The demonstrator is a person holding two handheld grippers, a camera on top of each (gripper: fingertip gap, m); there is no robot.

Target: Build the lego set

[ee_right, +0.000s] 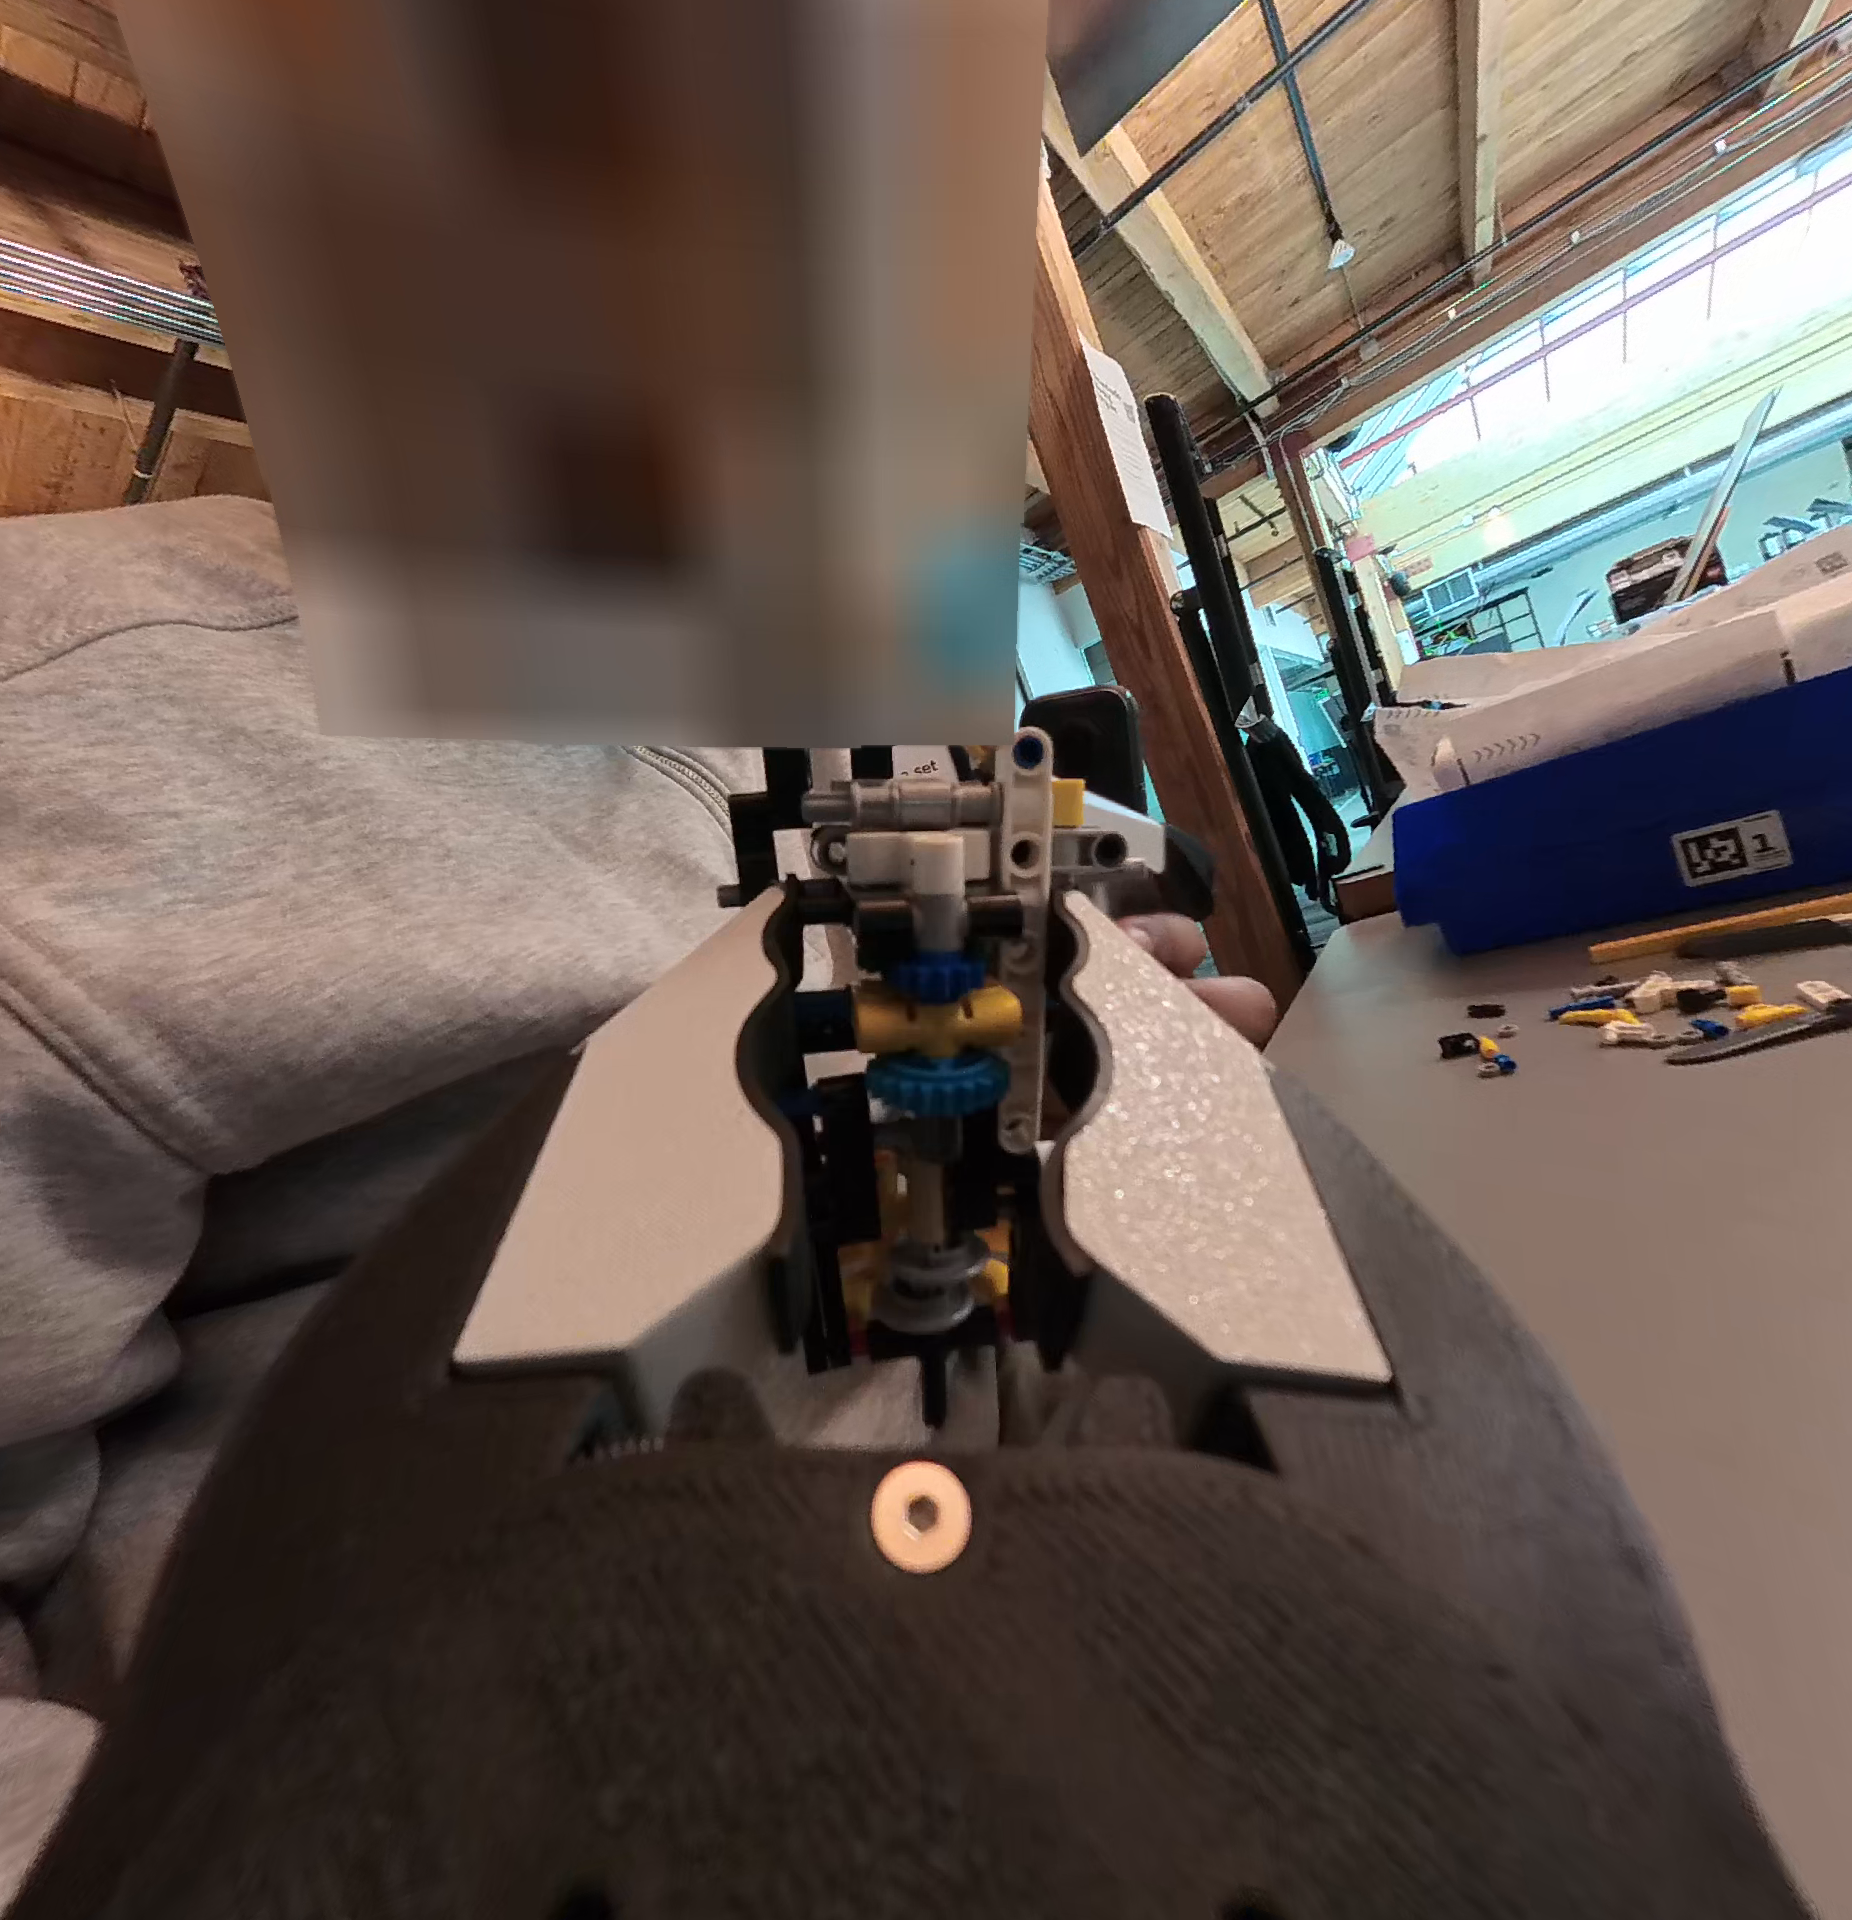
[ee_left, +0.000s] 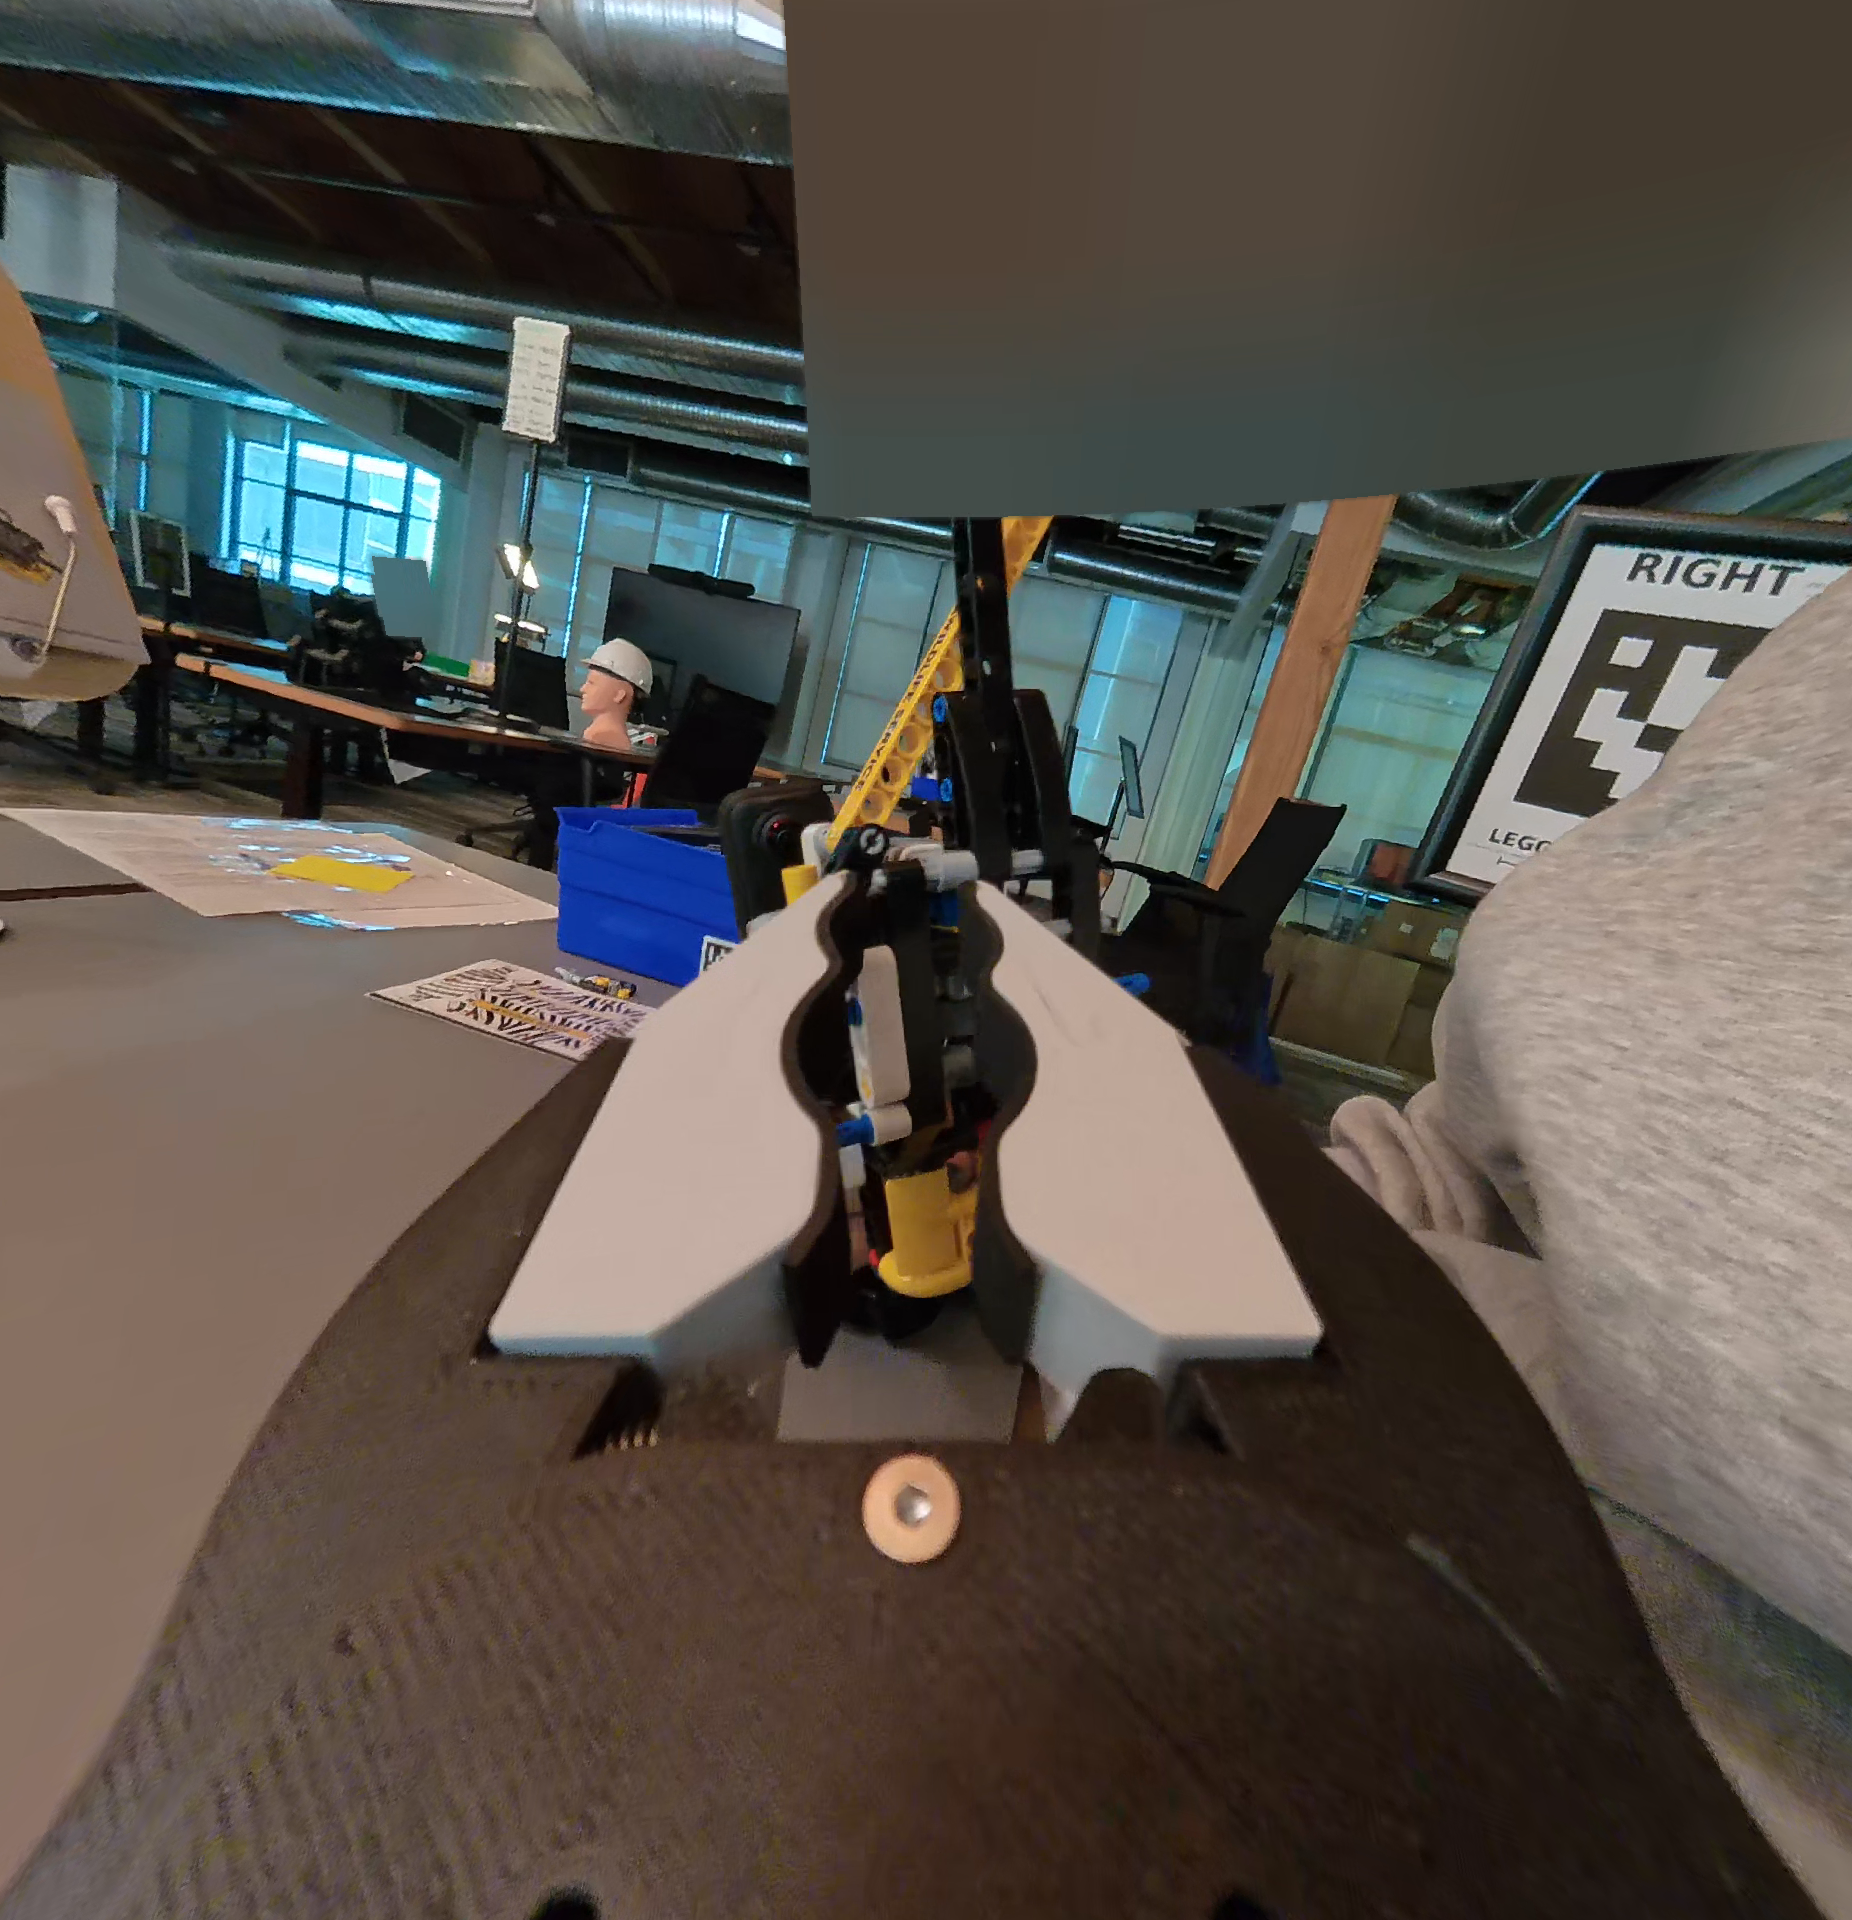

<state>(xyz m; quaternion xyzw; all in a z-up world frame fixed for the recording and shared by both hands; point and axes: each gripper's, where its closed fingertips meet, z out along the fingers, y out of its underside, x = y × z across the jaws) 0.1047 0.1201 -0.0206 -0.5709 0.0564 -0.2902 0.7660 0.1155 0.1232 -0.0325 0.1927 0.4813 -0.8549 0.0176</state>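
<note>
Both grippers hold the same partly built lego model up in the air in front of a person in a grey sweatshirt [ee_right: 226,883]. In the left wrist view my left gripper [ee_left: 911,894] is shut on the model [ee_left: 927,1216], which shows yellow, white and black parts between the fingers. A yellow lattice boom [ee_left: 906,727] rises from the model's far end. In the right wrist view my right gripper [ee_right: 922,899] is shut on the model [ee_right: 937,1018], where blue gears, a yellow connector and white beams show. The model's underside is hidden.
A grey table [ee_right: 1524,1299] carries several loose lego pieces [ee_right: 1628,1013] and a blue bin [ee_right: 1628,821]. The left wrist view shows the blue bin [ee_left: 641,894], a sticker sheet [ee_left: 517,1008], paper with a plastic bag [ee_left: 278,868] and an instruction booklet on a stand [ee_left: 28,561]. The grippers are tip to tip, or close to it.
</note>
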